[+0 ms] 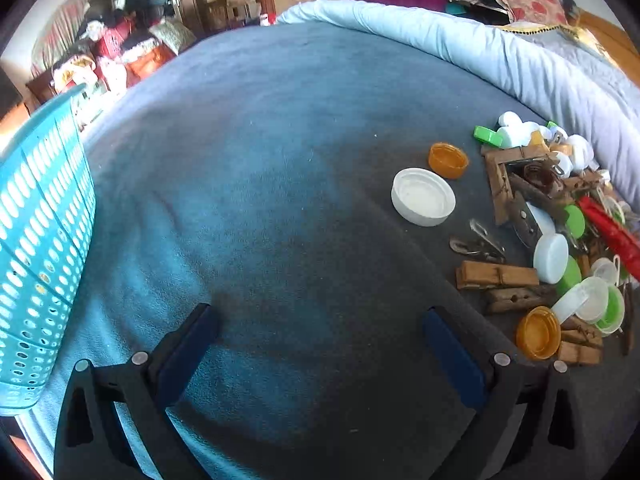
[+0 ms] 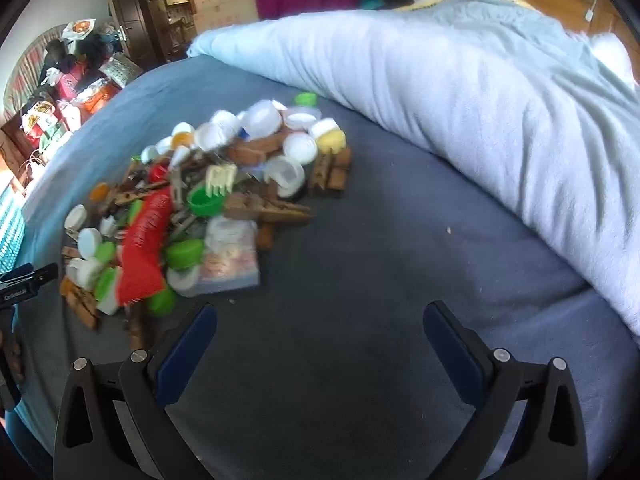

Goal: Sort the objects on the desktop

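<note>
Both grippers, the left gripper (image 1: 320, 332) and the right gripper (image 2: 320, 328), are held wide apart with nothing in them. The pile of caps and pegs (image 2: 200, 200) is heaped left of centre (blurry, perhaps mid-move). A blue basket (image 1: 40, 240) is kept at the left edge, probably for sorted things.

Wooden clothespegs (image 1: 497, 275), matt fleece blanket (image 1: 260, 160)

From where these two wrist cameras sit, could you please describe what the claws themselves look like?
Both look alike. The left claw and the right claw each have two black plastic fingers with triangular cut-outs near the base, round silver pivot pins, and dark blue pads on the inner faces. At the left edge of the right wrist view, the other claw's black body shows white lettering, too blurred to read. No cables or sleeves show.
</note>
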The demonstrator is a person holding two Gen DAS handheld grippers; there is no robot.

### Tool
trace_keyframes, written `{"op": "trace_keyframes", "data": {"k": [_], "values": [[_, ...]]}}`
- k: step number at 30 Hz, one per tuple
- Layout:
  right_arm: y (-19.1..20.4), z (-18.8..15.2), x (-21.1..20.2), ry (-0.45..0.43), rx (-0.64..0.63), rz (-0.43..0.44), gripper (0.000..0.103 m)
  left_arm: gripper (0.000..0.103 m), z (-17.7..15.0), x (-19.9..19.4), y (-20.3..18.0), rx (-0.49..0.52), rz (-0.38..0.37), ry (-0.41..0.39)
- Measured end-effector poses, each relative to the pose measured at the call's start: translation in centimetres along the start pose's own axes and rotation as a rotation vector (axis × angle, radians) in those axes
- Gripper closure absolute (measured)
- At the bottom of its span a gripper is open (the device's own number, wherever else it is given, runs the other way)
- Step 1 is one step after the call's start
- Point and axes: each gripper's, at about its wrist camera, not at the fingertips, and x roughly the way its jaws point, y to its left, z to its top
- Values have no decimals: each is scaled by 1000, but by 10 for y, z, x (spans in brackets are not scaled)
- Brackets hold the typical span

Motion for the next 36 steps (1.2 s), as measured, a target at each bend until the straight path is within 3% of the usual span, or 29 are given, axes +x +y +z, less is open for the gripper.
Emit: {"op": "trace_keyframes", "data": {"k": [2,4,8,19,36], "values": [[-4,-8,9,12,2,1,0,0,-2,1,0,-6,-6,-10],[-1,-18,10,-35,-49,-27,0,0,-4,1,0,-6,-7,-20],[-4,-19,10,-38,-39,-14,0,0,-6,-3,-1,13,22,-39],[3,-22,12,-38,-73,-54,0,0,-5,-7,8,8,13,-43],[-1,-18,21,-33,-66,-30,0,0,-4,-7,12,6,9,-44]]}}
